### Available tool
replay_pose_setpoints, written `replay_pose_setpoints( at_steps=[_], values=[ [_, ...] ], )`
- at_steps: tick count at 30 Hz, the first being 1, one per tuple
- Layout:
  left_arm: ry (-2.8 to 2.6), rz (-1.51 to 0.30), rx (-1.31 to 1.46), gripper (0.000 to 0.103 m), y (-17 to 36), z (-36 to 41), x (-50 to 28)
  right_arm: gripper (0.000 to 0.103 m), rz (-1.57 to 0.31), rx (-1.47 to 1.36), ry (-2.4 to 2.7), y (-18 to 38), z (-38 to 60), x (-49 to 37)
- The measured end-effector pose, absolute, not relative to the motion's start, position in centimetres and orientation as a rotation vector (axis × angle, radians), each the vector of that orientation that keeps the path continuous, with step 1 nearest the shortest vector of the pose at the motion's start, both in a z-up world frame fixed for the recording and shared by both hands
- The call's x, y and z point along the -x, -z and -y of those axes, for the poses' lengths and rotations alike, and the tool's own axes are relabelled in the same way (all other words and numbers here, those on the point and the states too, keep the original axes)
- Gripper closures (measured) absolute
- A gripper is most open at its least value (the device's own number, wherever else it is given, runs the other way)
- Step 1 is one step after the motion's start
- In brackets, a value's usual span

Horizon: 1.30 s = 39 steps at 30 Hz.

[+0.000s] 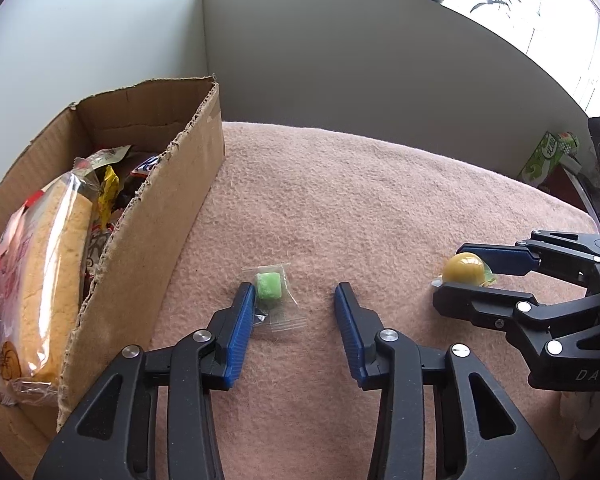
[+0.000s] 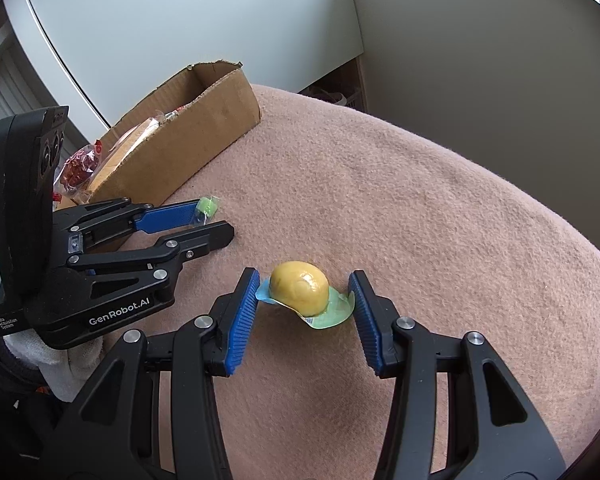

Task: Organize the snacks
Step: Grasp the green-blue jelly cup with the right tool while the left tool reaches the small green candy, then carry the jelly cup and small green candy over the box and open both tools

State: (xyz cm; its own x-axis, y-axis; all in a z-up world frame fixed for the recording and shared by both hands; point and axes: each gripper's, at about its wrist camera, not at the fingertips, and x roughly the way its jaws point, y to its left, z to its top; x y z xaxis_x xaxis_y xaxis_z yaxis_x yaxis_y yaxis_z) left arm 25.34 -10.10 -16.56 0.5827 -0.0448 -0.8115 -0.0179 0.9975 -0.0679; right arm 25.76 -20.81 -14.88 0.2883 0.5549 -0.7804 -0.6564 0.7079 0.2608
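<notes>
The left tool (image 2: 216,218), marked "GenRobot.AI" with a "Data Acquisition System" label, stands open around the green candy (image 1: 269,286) on the pink blanket (image 1: 380,184) beside the cardboard box (image 1: 148,240). The right tool (image 2: 305,293), marked "DAS", grips the yellow jelly cup (image 2: 299,288) by its rim.

Cardboard box (image 1: 140,208) left; bare blanket (image 1: 380,200) ahead

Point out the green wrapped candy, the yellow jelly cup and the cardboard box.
green wrapped candy (image 1: 269,286), left wrist view, green cube.
yellow jelly cup (image 2: 299,288), right wrist view, yellow dome.
cardboard box (image 1: 156,248), left wrist view, near side wall.
</notes>
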Motion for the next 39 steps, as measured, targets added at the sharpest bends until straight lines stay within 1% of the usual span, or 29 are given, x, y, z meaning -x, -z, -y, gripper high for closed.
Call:
replay_pose_setpoints(
  at_steps=[2, 3, 10, 20, 32, 39],
  values=[
    [0.024, -0.950, 0.060, 0.078, 16.5, 10.3, -25.5, 0.054, -0.987, 0.114, -0.811, 14.9, 20.7, -25.8],
    [0.023, -0.949, 0.047, 0.079, 16.4, 10.6, -25.6, 0.055, -0.986, 0.110, -0.810, 14.9, 21.0, -25.7],
    [0.024, -0.940, 0.042, 0.080, 16.4, 10.4, -26.2, 0.055, -0.990, 0.093, -0.808, 14.8, 21.3, -25.6],
    [0.062, -0.912, 0.033, 0.080, 14.8, 10.8, -22.6, 0.056, -1.004, 0.069, -0.765, 13.8, 21.6, -24.5],
    [0.134, -0.820, 0.075, 0.080, 9.3, 8.3, -17.6, 0.056, -0.925, 0.120, -0.719, 7.3, 19.0, -20.4],
    [0.122, -0.772, 0.098, 0.080, 7.3, 4.3, -14.7, 0.056, -0.888, 0.137, -0.731, 4.2, 15.5, -18.6]
  ],
)
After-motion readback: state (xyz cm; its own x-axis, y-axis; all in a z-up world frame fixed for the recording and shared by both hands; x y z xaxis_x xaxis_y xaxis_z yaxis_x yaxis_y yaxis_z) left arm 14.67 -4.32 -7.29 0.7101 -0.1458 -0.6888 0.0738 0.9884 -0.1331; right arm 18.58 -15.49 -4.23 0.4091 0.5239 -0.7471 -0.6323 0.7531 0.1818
